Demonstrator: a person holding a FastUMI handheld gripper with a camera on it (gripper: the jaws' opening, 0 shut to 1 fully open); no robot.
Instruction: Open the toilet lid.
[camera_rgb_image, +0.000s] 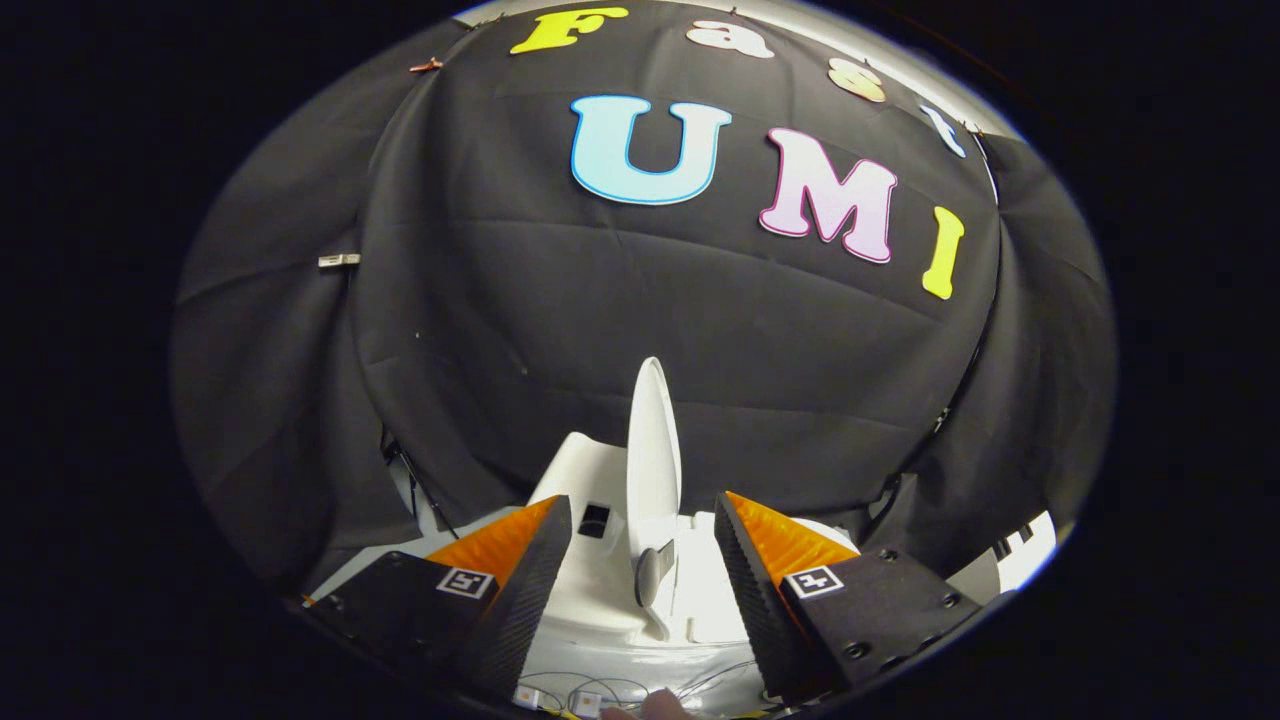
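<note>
Gripper view looks along the two fingers toward the black cloth wall (600, 330), creased and draped, the largest thing here and hanging behind all the rest; in front of it sits the white toilet (620, 620), glossy and smooth, its body rounded, with a raised boxy part at the back beside the cloth; a small dark square opening (594, 520) is set in the white top just beside the left finger, and what lies inside it cannot be told; the toilet lid (654, 450) stands upright, seen nearly edge-on as a tall narrow white oval with a rounded tip, rising from between the fingers and beyond them up against the cloth; a small grey oval pad (650, 576) sits low on the lid's near face; the gripper (640, 545) has its jaws spread wide and holds nothing, the lid standing in the gap with white surface showing on either side, touching neither finger; each finger is a wedge with a black ribbed inner face, an orange ribbed outer face, and a flat black block carrying a square black-and-white marker; thin wires (600, 690) loop over the white surface nearest the camera; a fingertip (665, 704) shows just beneath them
</note>
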